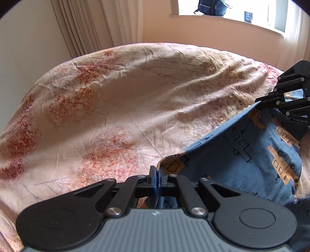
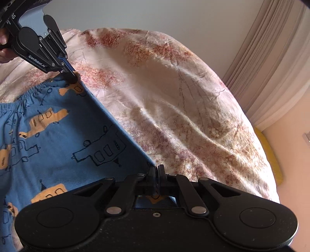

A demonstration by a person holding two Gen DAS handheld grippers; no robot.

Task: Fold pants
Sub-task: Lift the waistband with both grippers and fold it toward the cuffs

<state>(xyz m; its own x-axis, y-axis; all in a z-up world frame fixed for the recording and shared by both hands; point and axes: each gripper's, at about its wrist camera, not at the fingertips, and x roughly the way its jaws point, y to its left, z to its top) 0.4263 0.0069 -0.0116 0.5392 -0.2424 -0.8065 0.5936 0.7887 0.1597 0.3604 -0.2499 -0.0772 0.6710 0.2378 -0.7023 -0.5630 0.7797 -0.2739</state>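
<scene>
The bed (image 1: 116,108) takes up nearly the whole room from where I stand, covered in a cream sheet blotched with rusty red and creased all over. Behind it on the far side hang pale pleated curtains (image 1: 81,25), and a window sill (image 1: 222,18) carries a dark blue bag (image 1: 212,6).

Over the near right part of the bed are the pants (image 2: 58,126), blue with orange and outlined bus-like drawings. They are not lying flat. One long edge is pulled taut in a straight line between the two tools, and the rest of the cloth sags away below it towards the sheet. A gathered elastic waistband (image 2: 21,97) shows along the far left of the cloth in the right wrist view.

The left gripper (image 1: 156,172) is clenched on a corner of that edge, right by the waistband end as the other camera shows it (image 2: 72,77). The right gripper (image 2: 156,170) is likewise clamped on the cloth at the other end of the taut edge, with blue fabric bunched just behind its fingers; in the left wrist view it sits far right (image 1: 271,102).

I'd judge the folding is early or midway: the pants are gripped and lifted, seemingly doubled along their length, though I cannot tell how many layers hang there. Laying them down smooth and making the cross folds looks still to come.
</scene>
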